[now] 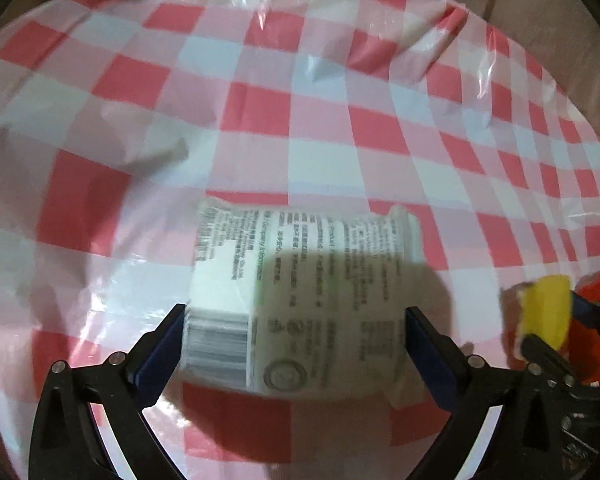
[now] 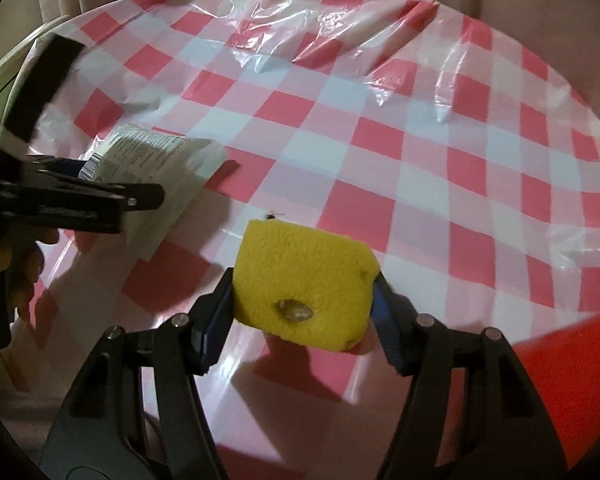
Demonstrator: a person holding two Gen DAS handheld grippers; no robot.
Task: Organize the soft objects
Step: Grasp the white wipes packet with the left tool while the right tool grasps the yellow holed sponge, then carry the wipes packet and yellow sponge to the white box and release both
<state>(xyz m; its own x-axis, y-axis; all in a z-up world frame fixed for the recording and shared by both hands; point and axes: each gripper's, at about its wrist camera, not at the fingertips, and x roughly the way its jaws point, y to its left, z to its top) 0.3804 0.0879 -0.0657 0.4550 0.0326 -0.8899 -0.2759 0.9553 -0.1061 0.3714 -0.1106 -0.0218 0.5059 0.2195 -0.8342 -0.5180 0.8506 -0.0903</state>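
Note:
A white soft packet (image 1: 296,300) with printed text and a barcode lies on the checked tablecloth (image 1: 300,80). My left gripper (image 1: 294,312) stands wide open around it, the blue pads close beside its two short sides. The right wrist view shows the same packet (image 2: 156,164) under the left gripper's finger (image 2: 140,196). My right gripper (image 2: 304,282) is shut on a yellow sponge (image 2: 300,280) with a brown spot, held just above the cloth (image 2: 420,140). In the left wrist view the sponge (image 1: 548,312) shows at the right edge.
A red container (image 2: 572,360) sits at the near right, also seen as red container (image 1: 592,320) behind the sponge. The plastic cloth is wrinkled toward the far side. A hand (image 2: 24,272) holds the left gripper. Beige curtain hangs beyond the table.

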